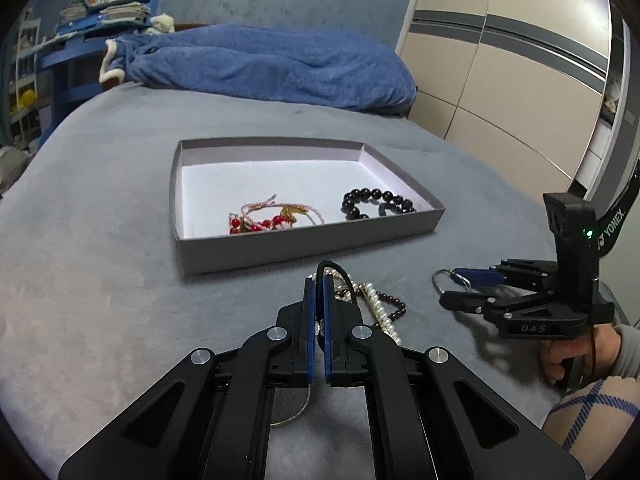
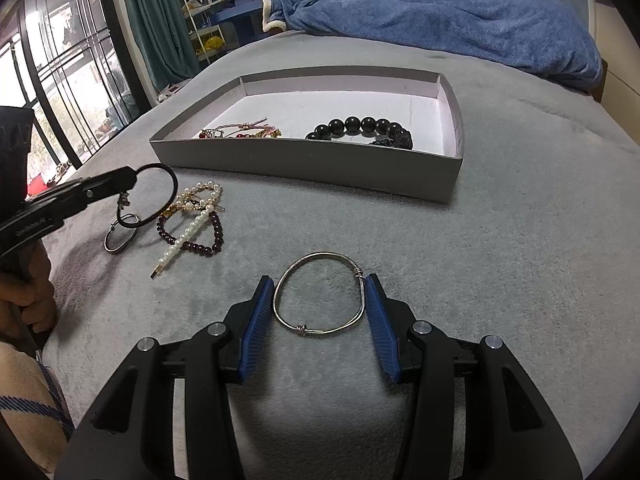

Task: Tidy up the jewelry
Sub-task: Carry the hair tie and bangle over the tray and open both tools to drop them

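Observation:
A grey shallow box on the bed holds a red-and-pink cord bracelet and a black bead bracelet. My left gripper is shut on a thin black ring, lifted over a pile with a pearl clip, a dark red bead bracelet and a small metal hoop. My right gripper is open around a silver wire bangle lying on the bed; both pads touch its sides.
A blue blanket lies at the far end of the grey bed. A wardrobe stands on the right, and a window and blue shelves on the left.

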Tool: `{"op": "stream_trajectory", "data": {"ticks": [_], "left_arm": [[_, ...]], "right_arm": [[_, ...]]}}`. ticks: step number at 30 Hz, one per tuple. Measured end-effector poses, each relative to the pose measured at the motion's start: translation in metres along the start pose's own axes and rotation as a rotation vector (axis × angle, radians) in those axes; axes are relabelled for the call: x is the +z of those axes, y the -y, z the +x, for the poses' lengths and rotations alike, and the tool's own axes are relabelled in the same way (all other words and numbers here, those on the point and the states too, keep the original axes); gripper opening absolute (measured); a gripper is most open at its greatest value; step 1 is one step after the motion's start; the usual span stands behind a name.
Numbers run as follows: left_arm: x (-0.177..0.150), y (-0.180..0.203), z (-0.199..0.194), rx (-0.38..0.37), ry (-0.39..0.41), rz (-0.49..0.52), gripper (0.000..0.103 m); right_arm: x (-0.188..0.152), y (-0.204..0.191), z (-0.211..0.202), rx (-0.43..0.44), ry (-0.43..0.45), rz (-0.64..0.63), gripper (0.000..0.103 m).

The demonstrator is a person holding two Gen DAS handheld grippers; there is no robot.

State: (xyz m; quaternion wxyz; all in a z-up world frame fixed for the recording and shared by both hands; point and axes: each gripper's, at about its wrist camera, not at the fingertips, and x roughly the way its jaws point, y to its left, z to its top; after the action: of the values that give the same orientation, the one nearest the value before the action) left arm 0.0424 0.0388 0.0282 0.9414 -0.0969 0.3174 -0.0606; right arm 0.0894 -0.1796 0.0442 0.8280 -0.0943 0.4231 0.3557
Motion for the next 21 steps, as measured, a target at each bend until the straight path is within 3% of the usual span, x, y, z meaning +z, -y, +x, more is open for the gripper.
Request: {"op": "stream_trajectory", "data": {"ticks": [8,21], "left_arm": [[0.019,0.0,-0.011,0.011,0.031,0.01,0.004],[0.055,-0.005,0.007,0.111,0.067,0.037,0.004]], "right_arm": [[0.0,0.0,-0.001,-0.003,0.004,-0.001,0.047],[0.0,-0.003,-0.001,-0.012,0.006,-0.009,0.047]]}}
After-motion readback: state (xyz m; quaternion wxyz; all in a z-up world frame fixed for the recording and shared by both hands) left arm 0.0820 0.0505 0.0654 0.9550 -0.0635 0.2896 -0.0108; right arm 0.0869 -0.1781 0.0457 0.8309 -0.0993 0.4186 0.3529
